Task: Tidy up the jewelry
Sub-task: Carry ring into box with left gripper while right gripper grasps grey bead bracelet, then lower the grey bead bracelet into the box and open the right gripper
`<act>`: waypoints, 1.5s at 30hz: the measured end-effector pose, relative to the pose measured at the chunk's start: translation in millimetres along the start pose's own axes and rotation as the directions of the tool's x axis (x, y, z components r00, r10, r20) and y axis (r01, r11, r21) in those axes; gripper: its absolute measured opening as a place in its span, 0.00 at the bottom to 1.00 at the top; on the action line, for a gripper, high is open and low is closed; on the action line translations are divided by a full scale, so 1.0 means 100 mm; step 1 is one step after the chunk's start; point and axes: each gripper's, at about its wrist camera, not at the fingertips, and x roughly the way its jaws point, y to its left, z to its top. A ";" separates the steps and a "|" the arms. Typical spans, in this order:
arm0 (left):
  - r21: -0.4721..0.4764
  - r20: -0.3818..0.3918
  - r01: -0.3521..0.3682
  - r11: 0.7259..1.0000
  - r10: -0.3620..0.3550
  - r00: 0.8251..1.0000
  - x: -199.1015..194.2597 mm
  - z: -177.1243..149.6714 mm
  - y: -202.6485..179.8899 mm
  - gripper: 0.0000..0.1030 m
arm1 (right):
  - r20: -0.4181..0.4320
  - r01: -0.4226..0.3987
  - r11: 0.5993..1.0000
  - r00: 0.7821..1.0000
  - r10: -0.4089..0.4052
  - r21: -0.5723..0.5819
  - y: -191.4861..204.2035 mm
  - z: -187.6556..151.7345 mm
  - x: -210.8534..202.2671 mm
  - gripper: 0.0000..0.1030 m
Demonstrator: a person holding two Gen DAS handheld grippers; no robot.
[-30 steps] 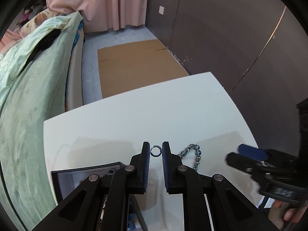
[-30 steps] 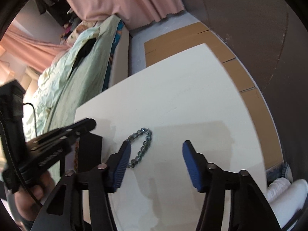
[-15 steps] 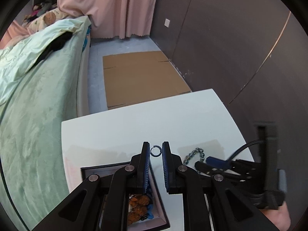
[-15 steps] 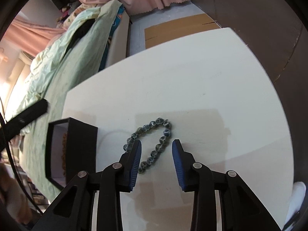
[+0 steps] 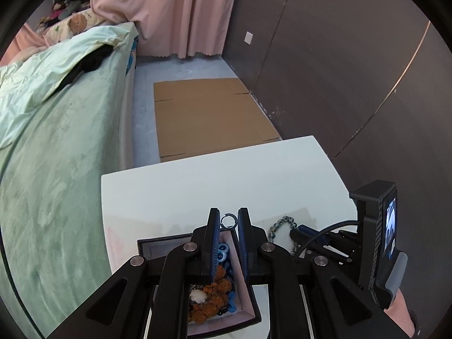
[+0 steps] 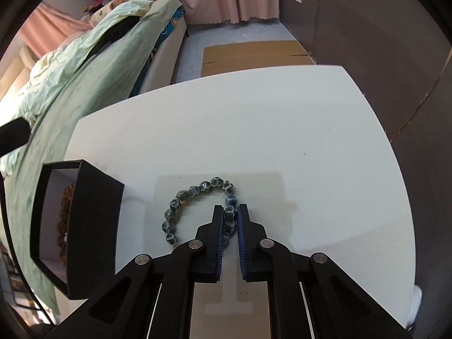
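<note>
I see one white rectangular tabletop (image 6: pixel 254 130) filling most of my right wrist view, with a bed under a pale green quilt (image 5: pixel 56 147) along its left and one flattened brown cardboard sheet (image 5: pixel 209 115) on the floor at the far side. One open black jewelry box (image 6: pixel 93 226) sits at the table's near left edge; from my left wrist view it holds orange bead clusters, a few blue pieces and one white piece. One blue-grey beaded bracelet (image 6: pixel 195 195) lies on the table just right of the box. My right gripper (image 6: pixel 228 212) has just been closing and its blue pads now pinch the right side of that bracelet, which rests on the table. My left gripper (image 5: pixel 228 220) hangs over the box's far end, nearly closed, gripping one small silver ring (image 5: pixel 228 220) at its tips. Its black arms hide part of the box.
</note>
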 end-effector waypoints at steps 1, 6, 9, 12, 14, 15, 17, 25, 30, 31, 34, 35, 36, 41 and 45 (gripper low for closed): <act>-0.001 0.000 0.000 1.000 0.000 1.000 -0.02 -0.01 0.01 0.13 | 0.015 -0.008 1.000 1.000 0.008 0.006 -0.01 -0.01 -0.06 0.10; -0.009 -0.006 -0.005 1.000 0.005 1.000 -0.09 -0.09 0.09 0.13 | 0.100 -0.058 0.998 0.993 0.057 0.006 0.03 -0.02 -0.40 0.10; -0.008 -0.022 -0.013 1.000 0.012 1.000 -0.09 -0.15 0.15 0.13 | 0.131 -0.084 0.996 0.988 0.084 -0.008 0.08 -0.06 -0.54 0.10; -0.017 -0.051 -0.020 1.000 0.019 0.999 -0.05 -0.23 0.21 0.13 | 0.149 -0.106 0.994 0.983 0.108 -0.021 0.12 -0.14 -0.66 0.10; -0.038 -0.078 -0.025 0.999 0.022 0.997 -0.02 -0.28 0.27 0.13 | 0.157 -0.118 0.993 0.980 0.121 -0.026 0.16 -0.17 -0.71 0.10; -0.050 -0.091 -0.023 0.999 0.018 0.996 0.00 -0.30 0.30 0.13 | 0.164 -0.129 0.991 0.978 0.132 -0.027 0.17 -0.21 -0.76 0.10; -0.067 -0.114 -0.001 0.998 -0.006 0.993 0.02 -0.34 0.34 0.13 | 0.174 -0.141 0.989 0.974 0.145 -0.031 0.20 -0.23 -0.80 0.10; -0.116 -0.124 -0.002 0.993 -0.013 0.992 -0.03 -0.39 0.45 0.65 | 0.217 -0.229 0.973 0.948 0.232 -0.043 0.38 -0.29 -0.99 0.10; -0.131 -0.079 0.020 0.991 -0.030 0.996 -0.17 -0.37 0.48 0.67 | 0.256 -0.297 0.953 0.919 0.301 -0.055 0.53 -0.26 -1.09 0.10; -0.138 -0.075 0.023 0.990 -0.034 0.997 -0.19 -0.37 0.49 0.67 | 0.259 -0.308 0.950 0.914 0.312 -0.057 0.56 -0.25 -1.10 0.10; -0.144 -0.062 0.024 0.989 -0.033 0.998 -0.25 -0.37 0.54 0.67 | 0.264 -0.347 0.935 0.898 0.352 -0.070 0.68 -0.23 -1.11 0.10; -0.144 -0.057 0.022 0.989 -0.030 0.998 -0.28 -0.37 0.55 0.67 | 0.265 -0.357 0.931 0.893 0.363 -0.075 0.73 -0.22 -1.11 0.10; -0.144 -0.052 0.020 0.989 -0.027 0.998 -0.30 -0.37 0.56 0.67 | 0.265 -0.368 0.926 0.888 0.376 -0.080 0.78 -0.21 -1.11 0.10; -0.160 -0.032 -0.002 0.987 -0.003 0.999 -0.39 -0.36 0.67 0.67 | 0.259 -0.423 0.903 0.866 0.429 -0.082 0.99 -0.15 -1.02 0.10; -0.169 -0.028 -0.020 0.985 0.015 1.000 -0.42 -0.37 0.74 0.67 | 0.224 -0.467 0.880 0.852 0.474 -0.088 1.11 -0.09 -0.90 0.10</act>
